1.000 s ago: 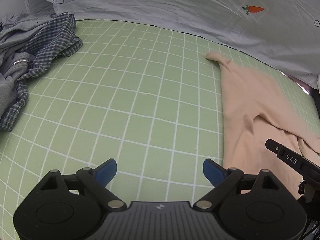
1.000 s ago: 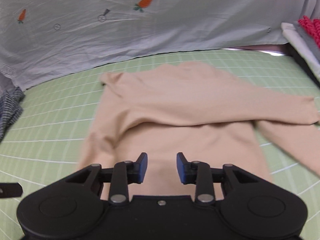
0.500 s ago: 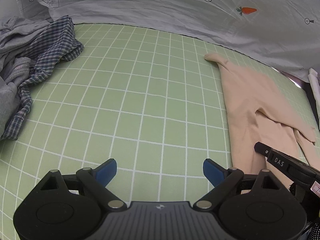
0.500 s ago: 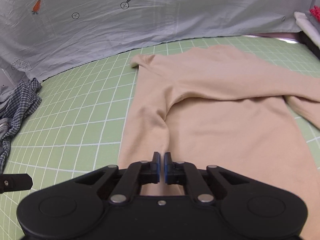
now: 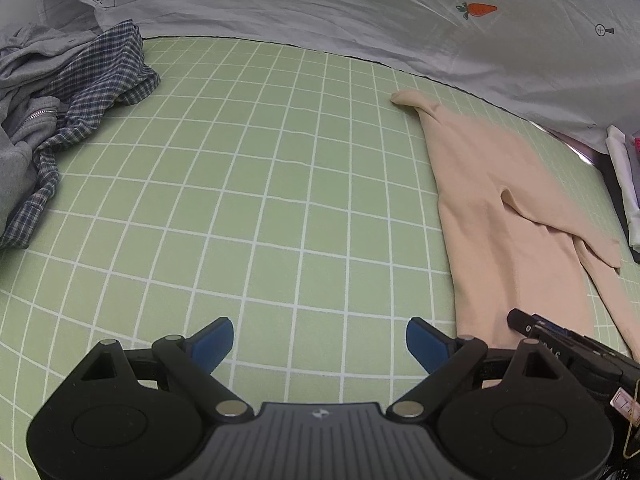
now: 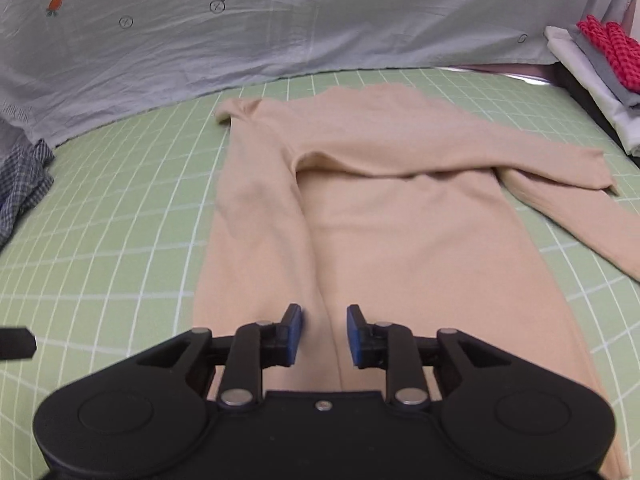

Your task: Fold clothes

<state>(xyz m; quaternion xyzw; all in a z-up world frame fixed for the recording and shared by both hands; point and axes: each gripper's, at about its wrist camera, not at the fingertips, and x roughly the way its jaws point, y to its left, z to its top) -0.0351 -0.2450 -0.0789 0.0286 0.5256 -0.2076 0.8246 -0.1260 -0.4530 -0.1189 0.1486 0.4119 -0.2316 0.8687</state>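
Beige top (image 6: 400, 240) runs lengthwise straight ahead of right gripper (image 6: 323, 334), jaws opening, empty; left gripper (image 5: 320, 344) wide, empty, off beside it.

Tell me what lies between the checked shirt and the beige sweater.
Only bare green grid mat between checked shirt and beige sweater, in the left wrist view.

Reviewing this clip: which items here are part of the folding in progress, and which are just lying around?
In the job: beige sweater; right gripper, jaws opening above it; left gripper, open.

Lying about: plaid shirt; grey hoodie; folded stack; carrot-print sheet.
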